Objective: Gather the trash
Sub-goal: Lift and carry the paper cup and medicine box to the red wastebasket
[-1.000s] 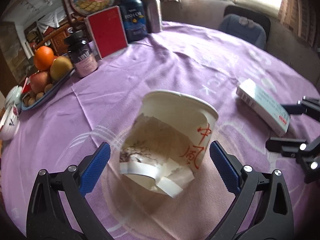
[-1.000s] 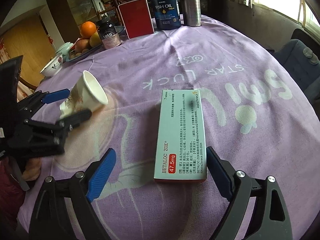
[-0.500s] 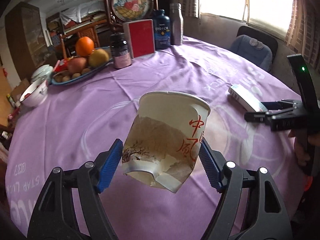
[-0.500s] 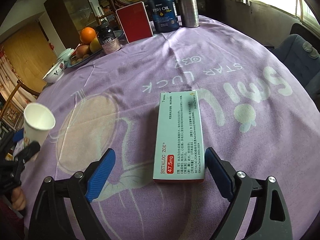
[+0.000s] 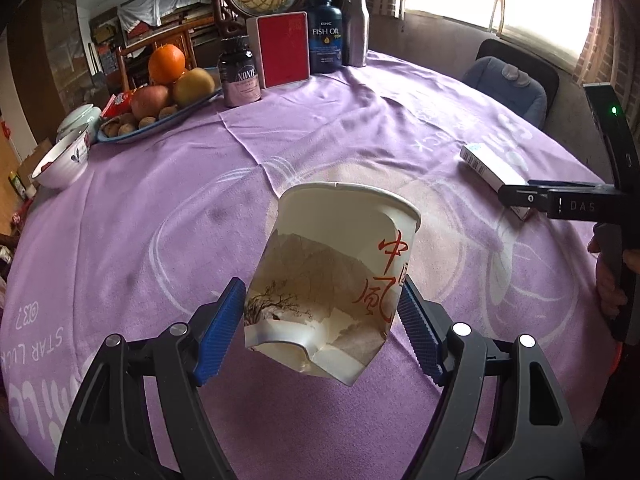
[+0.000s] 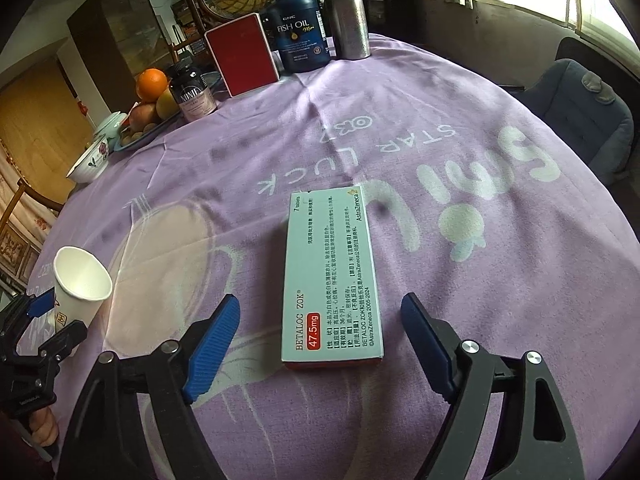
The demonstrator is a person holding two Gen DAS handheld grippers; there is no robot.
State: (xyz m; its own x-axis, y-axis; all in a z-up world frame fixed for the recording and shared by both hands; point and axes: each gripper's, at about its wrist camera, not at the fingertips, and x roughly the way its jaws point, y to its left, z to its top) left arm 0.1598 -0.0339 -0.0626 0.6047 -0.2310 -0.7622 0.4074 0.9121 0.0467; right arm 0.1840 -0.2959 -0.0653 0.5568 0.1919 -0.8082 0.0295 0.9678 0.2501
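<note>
Gripping a crumpled paper cup (image 5: pixel 332 280), the left gripper (image 5: pixel 320 328) has both blue pads pressed to the cup's lower sides, jaws clamped on it. Cup held clear above the purple tablecloth (image 5: pixel 160 208), tilted, rim up and away, base torn and dented; red characters and a tree print on its wall. Same cup (image 6: pixel 80 284) seen from the right wrist view at far left, white mouth open upward, in the left gripper (image 6: pixel 52 320). Right gripper (image 6: pixel 320 340) low over the cloth (image 6: pixel 440 128), jaws wide apart, a pale green medicine box (image 6: pixel 332 276) lying flat on the cloth between the fingers, touching neither pad; near end of the box sits level with the fingertips. Box label reads BETALOC ZOK 47.5mg. From the left wrist view the box (image 5: pixel 492 168) lies at far right, the right gripper (image 5: pixel 560 200) just beside it. Far side of table: fish oil bottle (image 5: pixel 326 34), metal flask (image 5: pixel 355 26), red card box (image 5: pixel 284 50), dark supplement jar (image 5: pixel 240 78), fruit tray (image 5: pixel 160 120), white bowl (image 5: pixel 62 160).
</note>
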